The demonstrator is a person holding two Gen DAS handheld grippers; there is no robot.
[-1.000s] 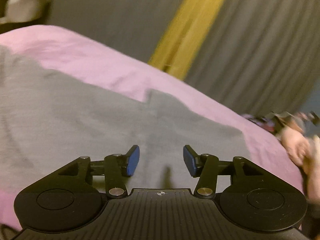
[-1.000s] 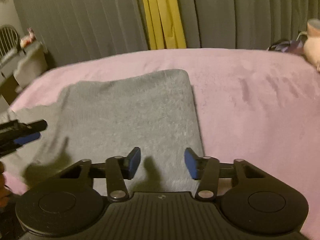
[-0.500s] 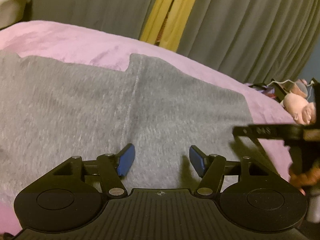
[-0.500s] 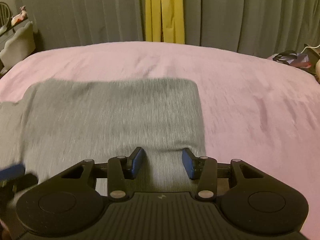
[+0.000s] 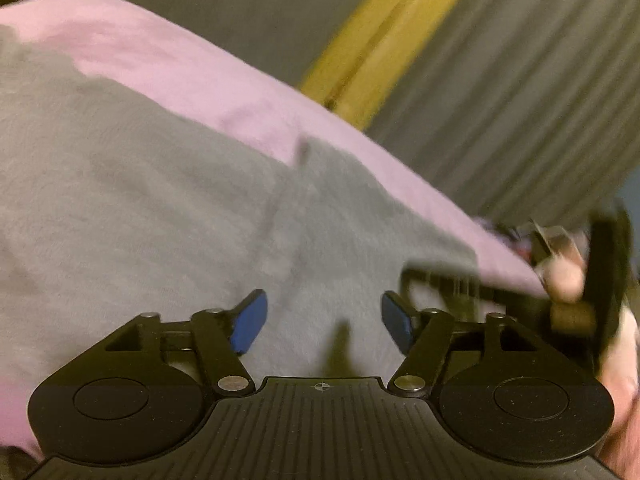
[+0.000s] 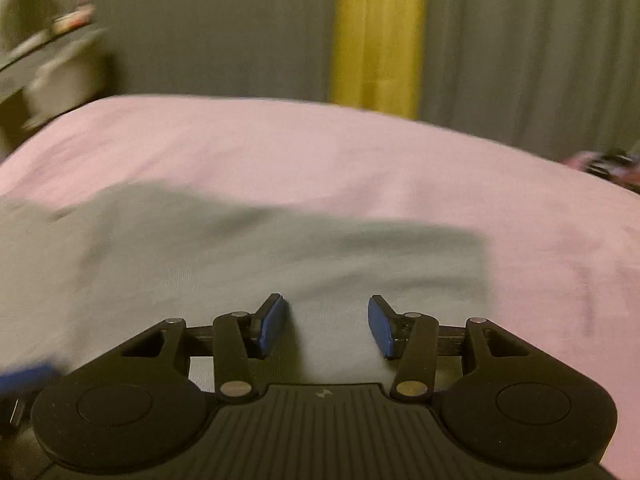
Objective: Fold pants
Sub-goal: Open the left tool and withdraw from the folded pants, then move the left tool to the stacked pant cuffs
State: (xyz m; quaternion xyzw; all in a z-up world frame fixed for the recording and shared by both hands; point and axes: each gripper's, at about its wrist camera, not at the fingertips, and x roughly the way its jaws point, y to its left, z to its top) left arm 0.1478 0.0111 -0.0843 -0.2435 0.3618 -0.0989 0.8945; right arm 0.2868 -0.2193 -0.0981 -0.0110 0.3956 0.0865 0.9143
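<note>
Both grippers hover over the grey pants, which lie flat on the pink bedspread with their long axis running side to side. The left gripper is opening with nothing between its pads; the right gripper likewise, unclamped.

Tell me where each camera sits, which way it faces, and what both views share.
Left wrist: on the left gripper, jaws opening with nothing between, tilted across grey pants on a pink bed; the right gripper and a hand show blurred at right.
Right wrist: on the right gripper, jaws opening, empty, facing the pants' right edge.
Shared: pants, bed, grey curtains with a yellow strip.
</note>
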